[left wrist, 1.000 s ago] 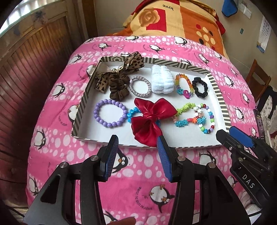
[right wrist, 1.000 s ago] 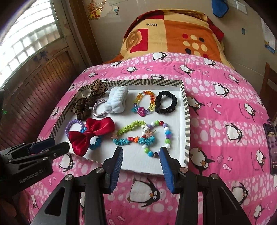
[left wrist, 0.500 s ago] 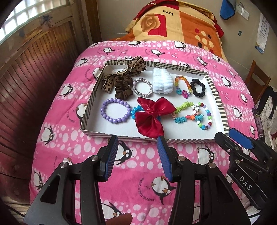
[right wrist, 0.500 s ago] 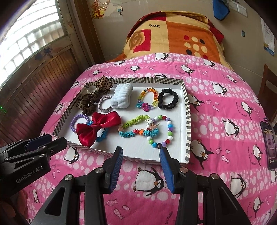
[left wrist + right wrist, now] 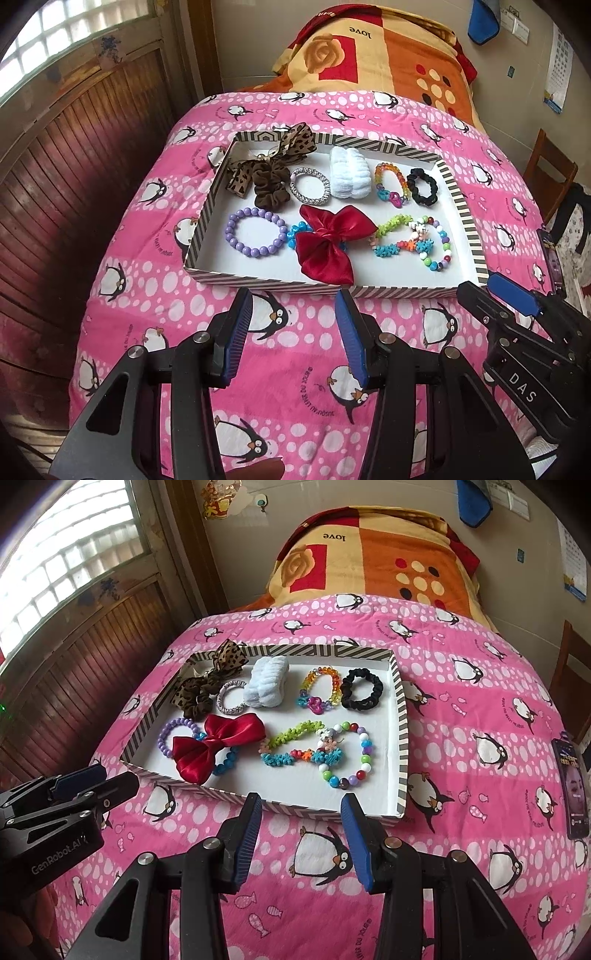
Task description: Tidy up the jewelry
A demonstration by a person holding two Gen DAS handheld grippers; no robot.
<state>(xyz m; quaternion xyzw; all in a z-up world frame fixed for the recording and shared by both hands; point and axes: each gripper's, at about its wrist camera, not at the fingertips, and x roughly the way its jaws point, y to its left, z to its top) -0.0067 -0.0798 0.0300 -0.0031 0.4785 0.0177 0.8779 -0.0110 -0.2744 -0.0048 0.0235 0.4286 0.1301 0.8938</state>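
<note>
Both my grippers have pulled back from the striped tray, showing more pink blanket. My left gripper and right gripper hang with jaws apart, holding nothing.

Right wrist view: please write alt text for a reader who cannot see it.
A striped tray on a pink penguin blanket holds bracelets, scrunchies and a red bow. The right tongs hover open and empty before its near edge; the left tongs show at left.

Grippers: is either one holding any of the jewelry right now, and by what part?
Nothing is held. The left gripper and right gripper are both open and empty, over the pink bedspread short of the striped tray.
</note>
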